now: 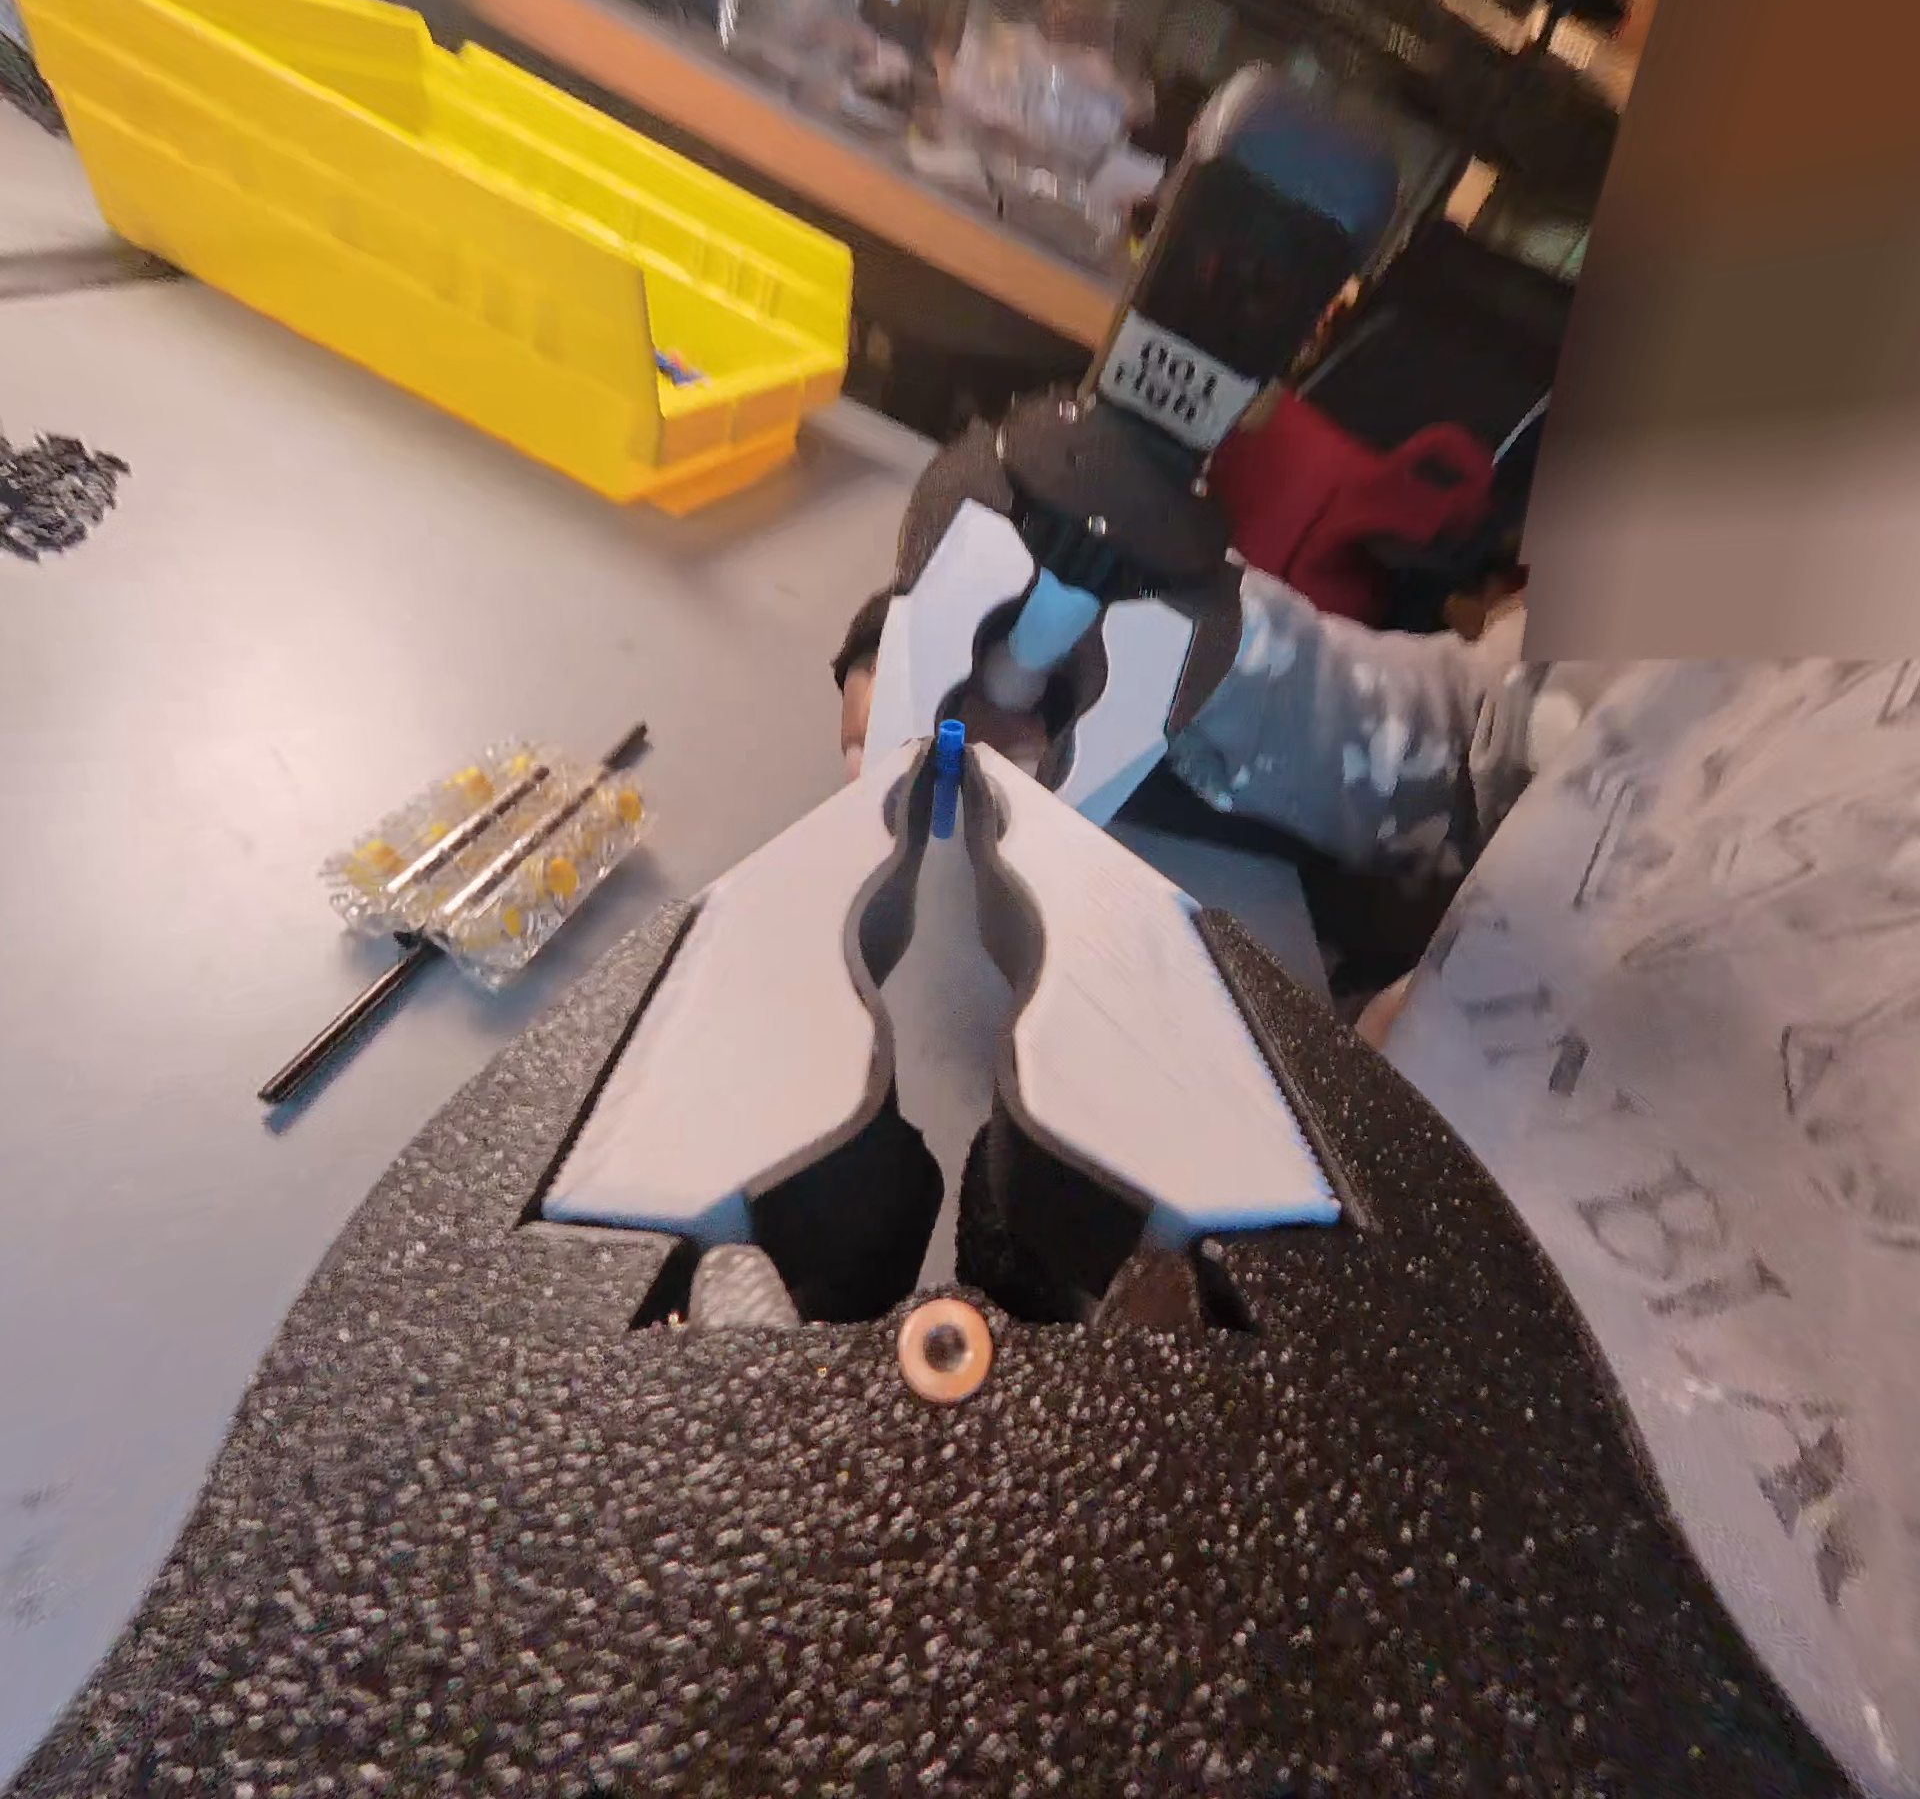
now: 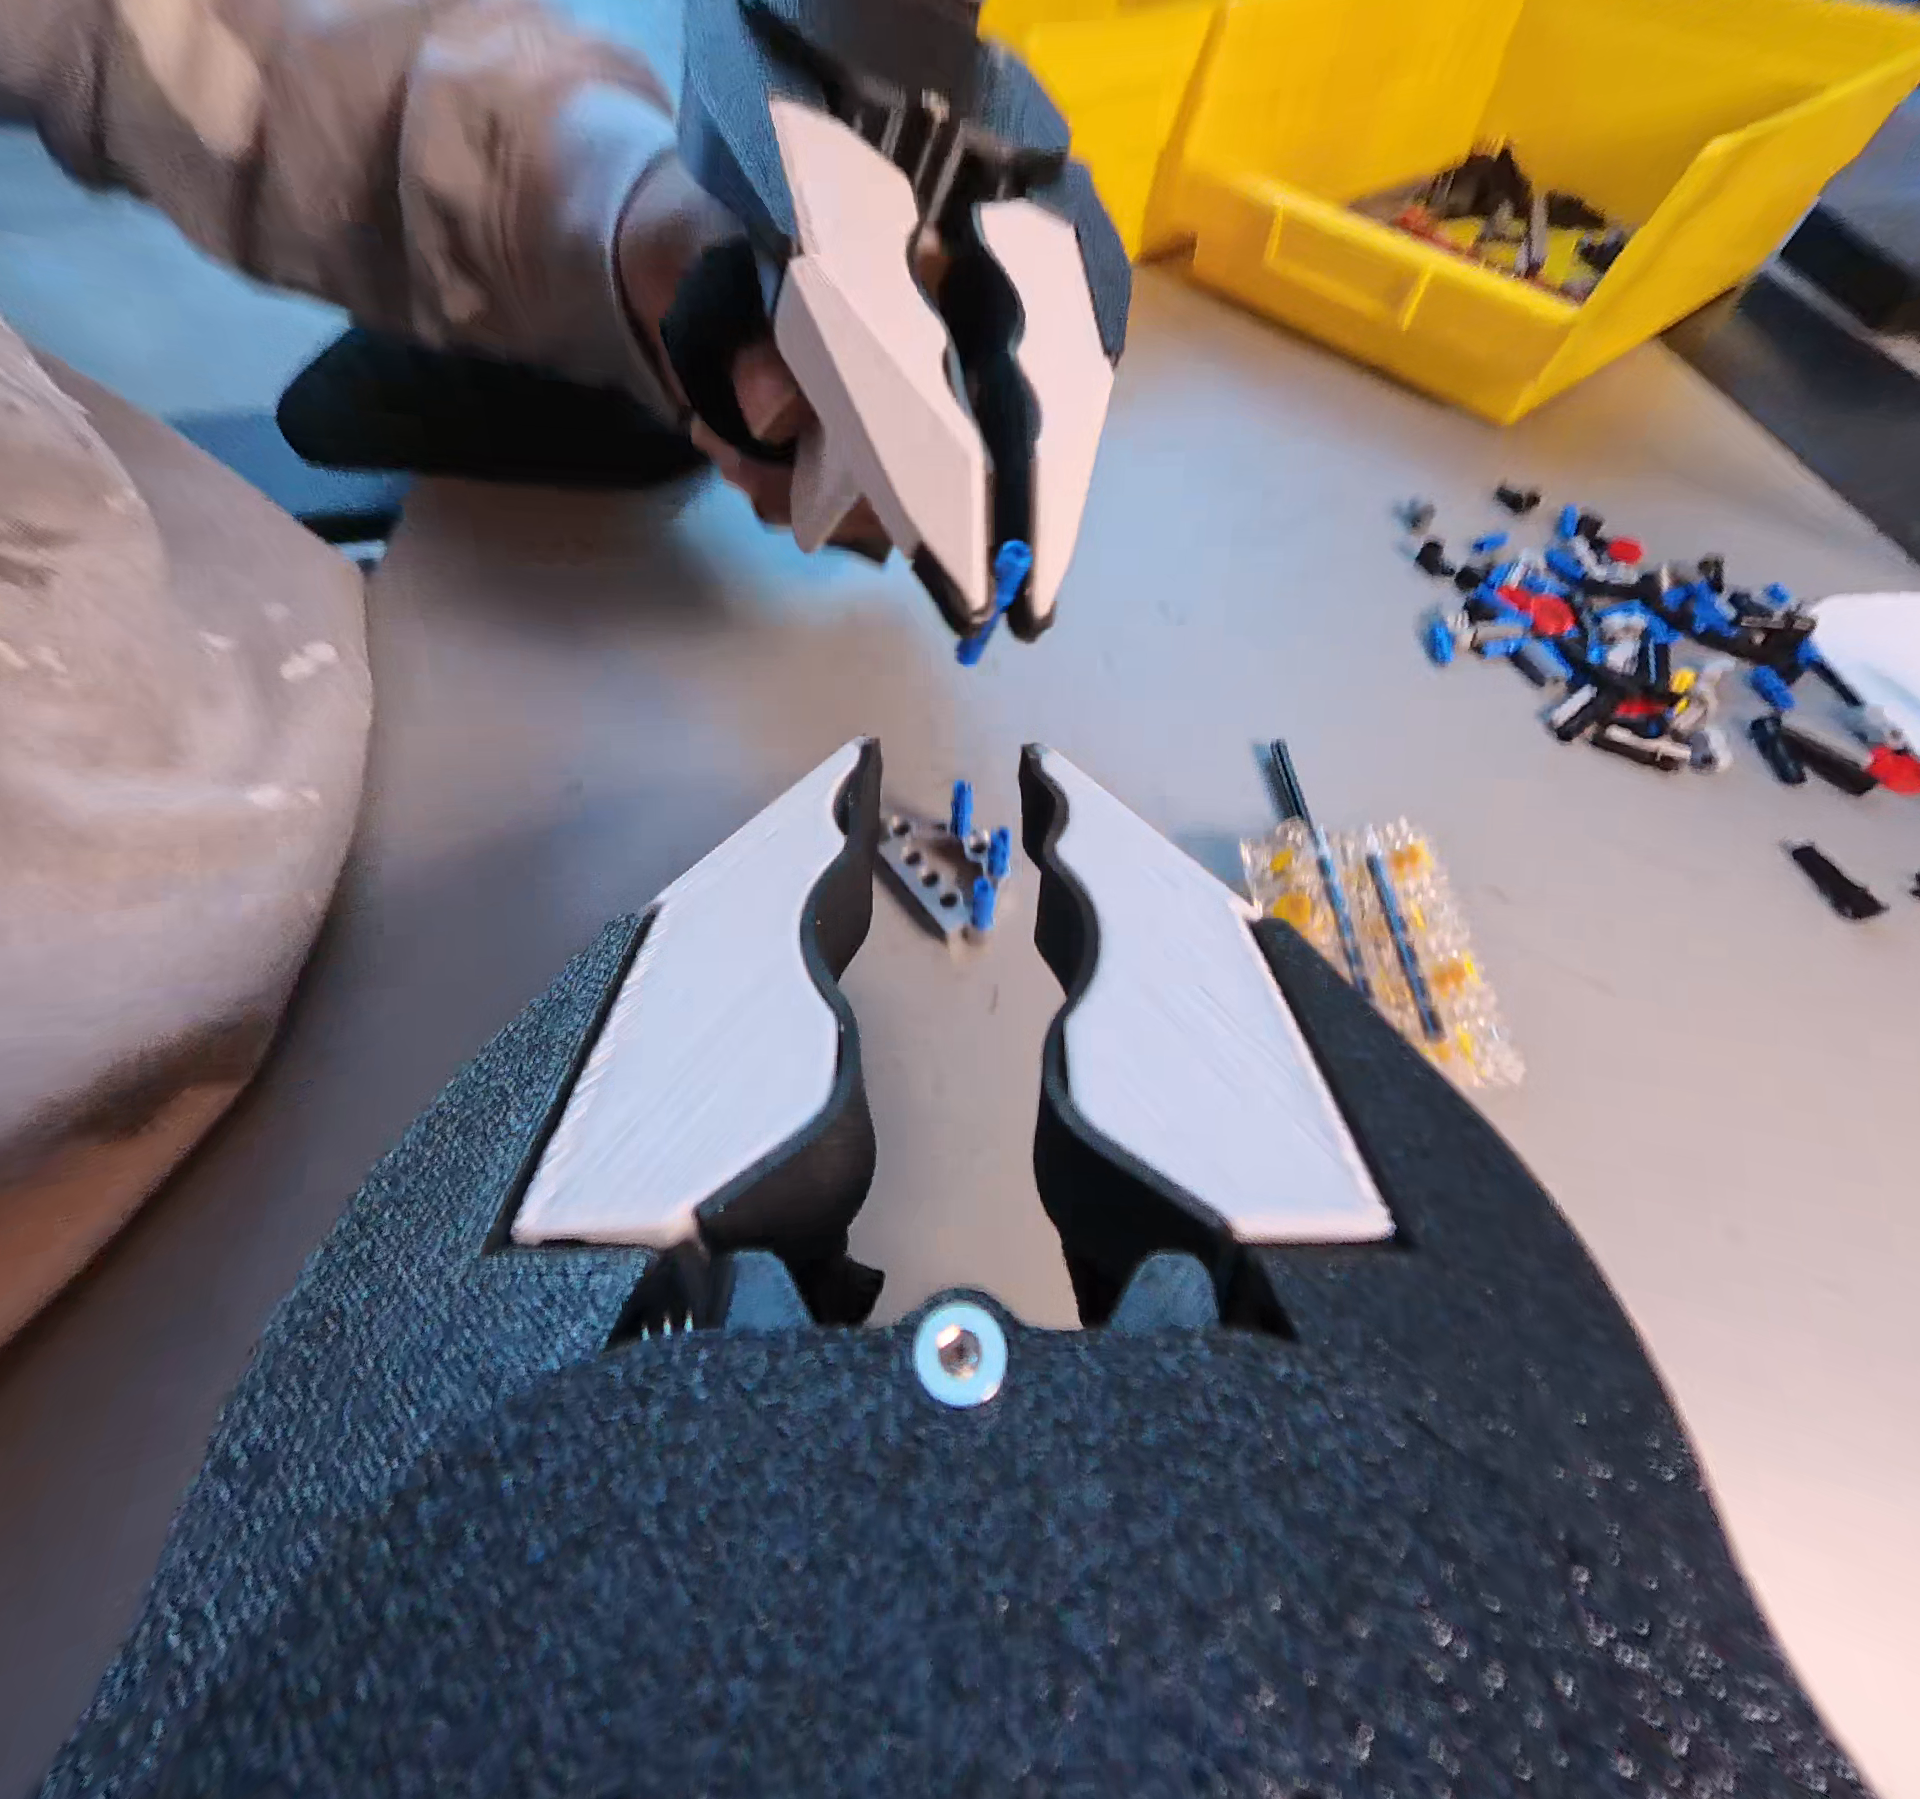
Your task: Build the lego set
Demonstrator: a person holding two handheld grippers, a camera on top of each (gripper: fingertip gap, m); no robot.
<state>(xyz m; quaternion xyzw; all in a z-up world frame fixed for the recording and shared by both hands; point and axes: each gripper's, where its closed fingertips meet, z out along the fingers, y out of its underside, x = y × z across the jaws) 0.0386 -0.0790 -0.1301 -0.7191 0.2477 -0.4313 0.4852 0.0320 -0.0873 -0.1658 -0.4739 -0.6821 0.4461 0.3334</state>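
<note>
My left gripper (image 1: 948, 762) is shut on a small blue pin (image 1: 947, 781), held upright at its fingertips above the grey table (image 1: 312, 606). In the right wrist view, the left gripper (image 2: 1003, 606) hangs tip-down with the blue pin (image 2: 995, 596) sticking out below. My right gripper (image 2: 948, 754) is open and empty, low over the table. Between its fingertips lies a small grey holed plate (image 2: 925, 871) with several blue pins (image 2: 985, 876) standing in it. The right gripper's white fingers (image 1: 935, 606) show just beyond the left gripper's tips.
A clear plastic bag of yellow parts with black rods (image 1: 488, 861) lies to the left, and right of the plate (image 2: 1382, 939). Long yellow bins (image 1: 416, 191) stand behind; another holds mixed parts (image 2: 1486, 222). A pile of small blue, black and red pieces (image 2: 1652, 637) lies to the right. A person's sleeve (image 2: 343, 108) is nearby. The tips of both grippers are at nearly the same place.
</note>
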